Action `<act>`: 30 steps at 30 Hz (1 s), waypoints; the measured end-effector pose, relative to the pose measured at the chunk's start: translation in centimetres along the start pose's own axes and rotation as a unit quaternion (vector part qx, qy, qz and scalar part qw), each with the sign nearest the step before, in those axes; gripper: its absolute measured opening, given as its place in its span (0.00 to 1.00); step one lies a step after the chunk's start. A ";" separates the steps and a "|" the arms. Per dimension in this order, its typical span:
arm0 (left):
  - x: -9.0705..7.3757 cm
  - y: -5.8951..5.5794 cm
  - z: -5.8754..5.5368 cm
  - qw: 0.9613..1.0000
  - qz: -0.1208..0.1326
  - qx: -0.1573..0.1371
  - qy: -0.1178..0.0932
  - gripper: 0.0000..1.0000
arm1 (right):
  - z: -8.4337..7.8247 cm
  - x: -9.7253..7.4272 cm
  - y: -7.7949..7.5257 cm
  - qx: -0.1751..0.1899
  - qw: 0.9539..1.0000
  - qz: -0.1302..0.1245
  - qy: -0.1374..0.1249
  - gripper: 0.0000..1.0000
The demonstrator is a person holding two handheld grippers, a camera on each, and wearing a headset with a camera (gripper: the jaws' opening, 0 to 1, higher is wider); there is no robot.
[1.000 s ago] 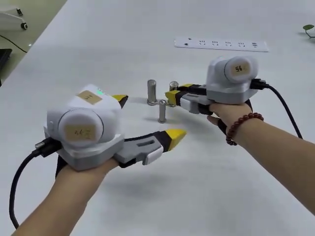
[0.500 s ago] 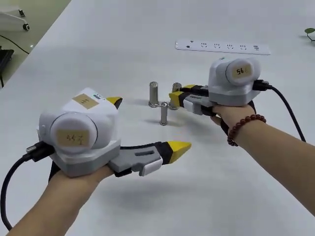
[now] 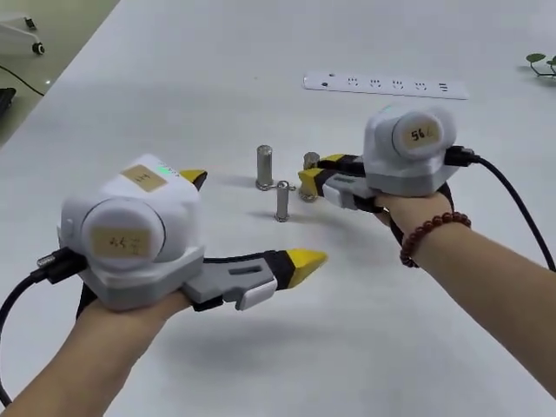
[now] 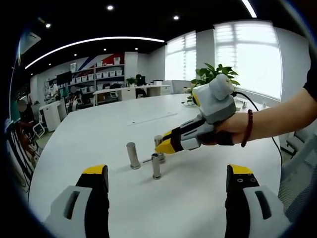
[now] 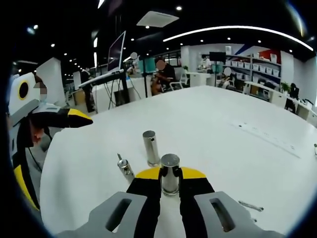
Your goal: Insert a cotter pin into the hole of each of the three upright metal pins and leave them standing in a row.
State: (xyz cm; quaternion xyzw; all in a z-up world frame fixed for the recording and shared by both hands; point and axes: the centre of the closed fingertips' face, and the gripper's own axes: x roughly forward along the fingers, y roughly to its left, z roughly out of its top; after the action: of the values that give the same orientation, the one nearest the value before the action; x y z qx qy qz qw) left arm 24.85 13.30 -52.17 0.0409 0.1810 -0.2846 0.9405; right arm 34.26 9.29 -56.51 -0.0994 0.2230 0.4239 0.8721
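Observation:
Three short metal pins stand on the white table [image 3: 261,52]. My right gripper [image 3: 314,170] is shut on the right-hand pin [image 3: 310,160], which stands upright between its jaws [image 5: 170,173]. The far left pin [image 3: 264,167] stands free. The nearest pin [image 3: 282,201] carries a cotter pin [image 3: 283,185] through its top. My left gripper [image 3: 250,219] hovers open in front of the pins, holding nothing. In the left gripper view the three pins [image 4: 156,166] stand ahead between the jaws, with the right gripper [image 4: 168,145] behind them.
A white power strip [image 3: 385,84] lies at the far side of the table. Plant leaves [image 3: 543,62] show at the far right edge. A loose cotter pin [image 5: 250,206] lies on the table right of my right gripper. The left gripper [image 5: 64,117] reaches in from the left.
The left gripper has drawn back slightly toward the person, still open. The right gripper stays shut on the same pin. The pins have not moved.

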 end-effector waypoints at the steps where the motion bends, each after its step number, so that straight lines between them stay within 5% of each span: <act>1: 0.0 0.0 0.0 1.000 0.000 0.001 -0.001 0.99 | -0.1 -0.3 0.0 0.000 1.000 -0.001 0.000 0.07; 16: -0.5 -0.4 0.7 1.000 0.001 0.007 -0.004 0.99 | -1.7 -3.5 -0.4 -0.010 1.000 -0.014 0.009 0.07; 30: -1.3 -0.8 0.6 1.000 0.004 0.005 -0.002 0.98 | -3.4 -5.2 1.5 -0.015 1.000 -0.009 0.014 0.07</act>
State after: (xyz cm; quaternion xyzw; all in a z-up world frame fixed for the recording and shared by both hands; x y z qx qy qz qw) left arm 23.59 13.18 -51.09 0.0461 0.1779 -0.2816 0.9418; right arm 29.19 5.33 -57.04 -0.1204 0.2281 0.4181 0.8710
